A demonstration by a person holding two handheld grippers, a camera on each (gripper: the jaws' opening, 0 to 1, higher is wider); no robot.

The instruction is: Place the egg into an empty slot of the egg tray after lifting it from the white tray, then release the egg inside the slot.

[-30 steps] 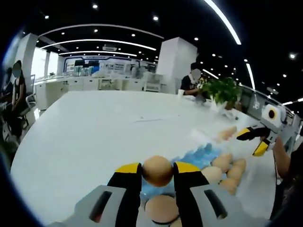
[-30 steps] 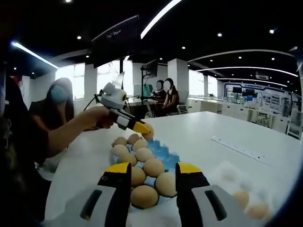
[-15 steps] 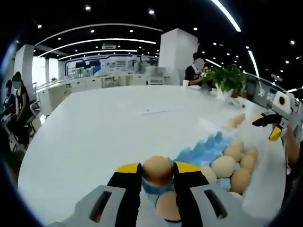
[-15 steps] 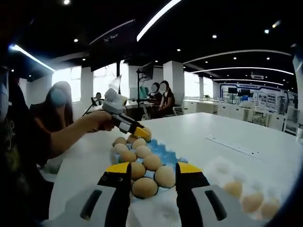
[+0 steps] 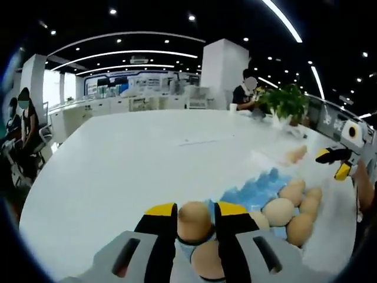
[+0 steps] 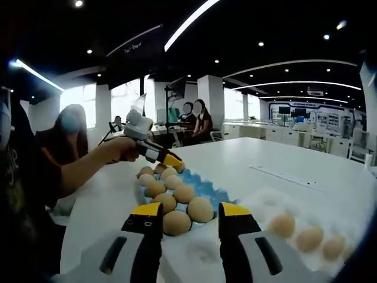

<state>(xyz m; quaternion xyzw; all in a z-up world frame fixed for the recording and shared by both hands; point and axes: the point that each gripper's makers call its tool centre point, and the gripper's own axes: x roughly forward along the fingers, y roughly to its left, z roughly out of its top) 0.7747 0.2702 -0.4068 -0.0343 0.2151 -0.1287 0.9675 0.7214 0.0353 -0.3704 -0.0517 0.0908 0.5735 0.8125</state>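
My left gripper (image 5: pixel 195 210) is shut on a brown egg (image 5: pixel 194 221), held low over the near end of the blue egg tray (image 5: pixel 254 190). Several eggs fill slots to its right, one of them (image 5: pixel 277 211) close by. In the right gripper view, a hand holds the left gripper (image 6: pixel 171 161) down at the far end of the blue egg tray (image 6: pixel 206 190), among its eggs. My right gripper (image 6: pixel 188 210) stands open and empty above the tray's near edge, and appears small at the right edge (image 5: pixel 333 160) in the left gripper view.
The white tray (image 6: pixel 259 203) lies to the right with three eggs, one of them (image 6: pixel 283 224) nearest. A person's arm (image 6: pixel 82 162) reaches in from the left. The big white table (image 5: pixel 135 153) stretches away; people sit at its far ends, beside a plant (image 5: pixel 285 103).
The left gripper has come lower with its egg, down to the far slots of the blue tray. The right gripper's view has shifted slightly, showing more of the white tray.
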